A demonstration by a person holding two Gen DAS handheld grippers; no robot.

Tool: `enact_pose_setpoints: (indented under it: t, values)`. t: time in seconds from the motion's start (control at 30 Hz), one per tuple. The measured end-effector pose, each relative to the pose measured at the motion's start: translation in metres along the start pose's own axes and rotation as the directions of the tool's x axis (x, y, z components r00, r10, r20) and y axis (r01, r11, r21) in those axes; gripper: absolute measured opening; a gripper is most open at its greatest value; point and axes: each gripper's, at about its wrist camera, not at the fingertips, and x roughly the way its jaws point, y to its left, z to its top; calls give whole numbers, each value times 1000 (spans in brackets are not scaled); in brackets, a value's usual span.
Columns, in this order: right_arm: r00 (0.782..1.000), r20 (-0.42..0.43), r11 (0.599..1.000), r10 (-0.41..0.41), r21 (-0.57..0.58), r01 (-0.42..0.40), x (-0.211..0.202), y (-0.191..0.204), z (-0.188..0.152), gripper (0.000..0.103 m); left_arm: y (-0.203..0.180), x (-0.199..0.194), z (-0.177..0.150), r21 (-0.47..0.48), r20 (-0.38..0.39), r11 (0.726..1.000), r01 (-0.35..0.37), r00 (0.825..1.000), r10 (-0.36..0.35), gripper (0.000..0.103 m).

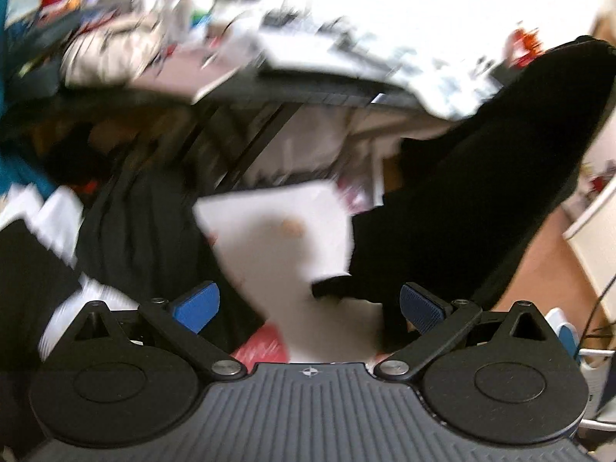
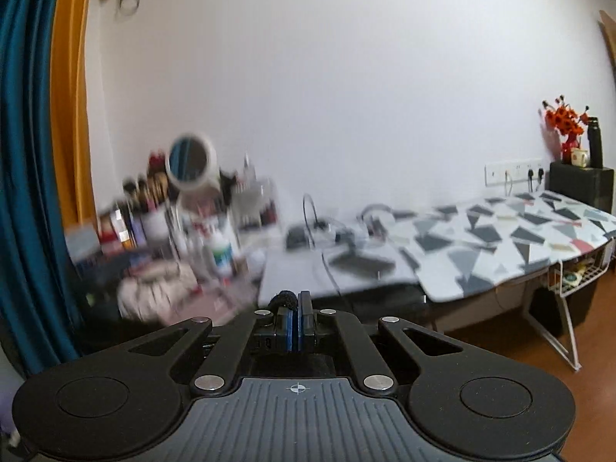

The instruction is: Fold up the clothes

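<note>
The right gripper (image 2: 295,323) is closed, its blue pads pinching a bit of black cloth (image 2: 284,297) that bunches up just above them; the rest of that piece hangs out of the right wrist view. The left gripper (image 1: 308,308) stands wide open with nothing between its pads, looking down on a dark garment (image 1: 462,200) that hangs in a long drape at the right, most likely the same cloth the right gripper holds up. Below and around it lie more dark fabric (image 1: 146,223) and a white sheet (image 1: 277,231), all blurred. Judging from this, the fold has hardly begun: one corner is held, a second grip is not yet taken, and no neat stack shows anywhere. Beyond the right gripper stands a table (image 2: 500,231) with a patterned cover. At its far left, cups holding brushes (image 2: 150,192) sit near a round mirror (image 2: 190,161), and a wire basket (image 2: 577,273) with a few unclear items hangs under the table's right end.
</note>
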Motion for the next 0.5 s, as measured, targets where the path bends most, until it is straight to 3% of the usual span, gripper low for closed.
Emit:
enact_pose_setpoints:
  t: [0.17, 0.33, 0.43, 0.5]
  values:
    - [992, 123, 1000, -11, -18, 13, -47, -6, 50, 2, -14, -8, 33, 35, 97, 993, 112, 989, -115, 102]
    - [963, 268, 997, -35, -52, 50, -101, -18, 89, 2, -46, -6, 60, 127, 161, 973, 194, 964, -213, 102]
    - [946, 322, 997, -40, -49, 59, -127, -31, 110, 2, -94, 6, 59, 281, 139, 931, 231, 951, -278, 102]
    - [933, 358, 996, -45, -54, 69, -142, -44, 123, 2, -134, 14, 48, 422, 117, 874, 240, 942, -315, 102]
